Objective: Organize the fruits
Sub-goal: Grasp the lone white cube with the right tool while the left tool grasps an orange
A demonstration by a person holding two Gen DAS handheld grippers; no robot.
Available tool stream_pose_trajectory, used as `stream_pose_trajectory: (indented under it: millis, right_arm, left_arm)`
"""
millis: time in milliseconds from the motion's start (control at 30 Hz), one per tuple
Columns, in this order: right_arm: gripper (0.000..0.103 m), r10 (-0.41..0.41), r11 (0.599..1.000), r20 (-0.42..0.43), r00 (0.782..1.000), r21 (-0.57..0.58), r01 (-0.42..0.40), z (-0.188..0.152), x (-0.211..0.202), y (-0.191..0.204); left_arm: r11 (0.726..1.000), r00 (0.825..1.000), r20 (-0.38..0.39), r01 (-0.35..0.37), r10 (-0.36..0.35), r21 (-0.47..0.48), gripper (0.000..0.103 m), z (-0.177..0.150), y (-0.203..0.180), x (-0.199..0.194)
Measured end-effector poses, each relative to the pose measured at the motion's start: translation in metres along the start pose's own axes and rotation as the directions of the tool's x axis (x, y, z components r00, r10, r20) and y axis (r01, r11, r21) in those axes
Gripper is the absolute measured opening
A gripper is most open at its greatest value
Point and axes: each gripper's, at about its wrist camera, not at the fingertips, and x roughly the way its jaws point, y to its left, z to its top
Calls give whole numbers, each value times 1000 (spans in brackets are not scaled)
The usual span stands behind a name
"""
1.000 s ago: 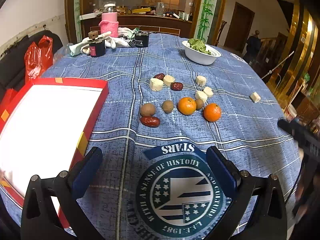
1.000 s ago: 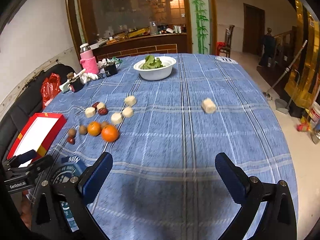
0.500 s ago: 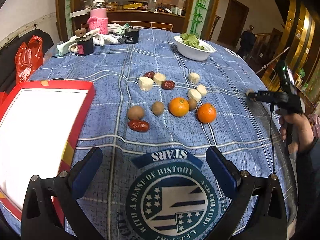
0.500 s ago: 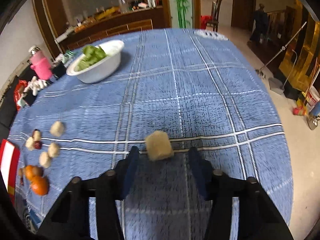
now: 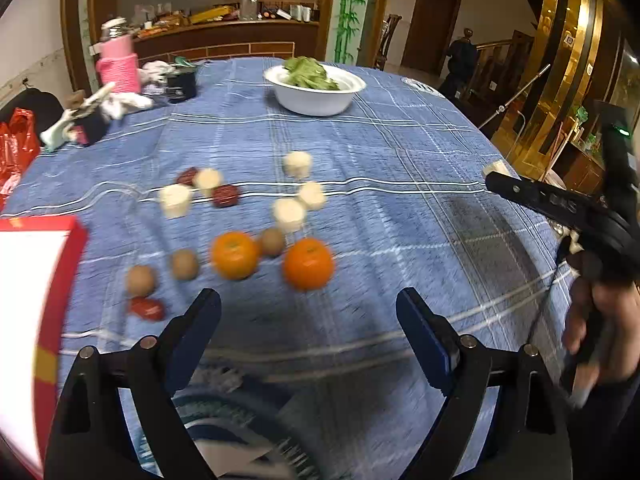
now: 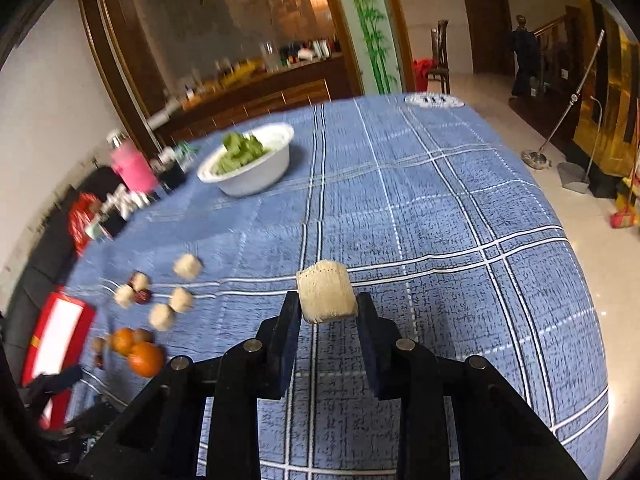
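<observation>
Right gripper [image 6: 328,306]: jaws clenched on a pale fruit chunk [image 6: 326,298], which sits lifted above the blue plaid tablecloth [image 6: 440,240], well apart from the rest; the grip at the fingertips probably serves to carry this stray piece back to the group. Left gripper [image 5: 308,320]: jaws released, holding nothing, poised just short of the nearer orange [image 5: 308,263], likely its next pick. Main cluster, mid-table in the left wrist view: second orange [image 5: 234,255], brown round fruits [image 5: 185,264], red dates [image 5: 225,195], five more pale chunks [image 5: 174,200]. Red-rimmed tray [image 5: 60,248], near left, presumably the destination, lies beside the cluster. Far side: white bowl of greens [image 5: 316,90], pink bottle [image 5: 118,64], red bag [image 5: 18,136]. Nothing stands between cluster and tray.
</observation>
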Motion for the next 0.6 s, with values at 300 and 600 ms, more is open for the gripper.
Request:
stream_pose_trajectory:
  millis: [300, 600]
  right_arm:
    - [29, 81, 996, 47, 996, 31, -83, 3, -10, -7]
    - [29, 99, 995, 55, 994, 8, -100, 0, -14, -1]
  left_arm:
    - [995, 996, -68, -64, 59, -77, 47, 6, 0, 42]
    - [989, 995, -21, -98, 96, -107, 30, 4, 6, 32]
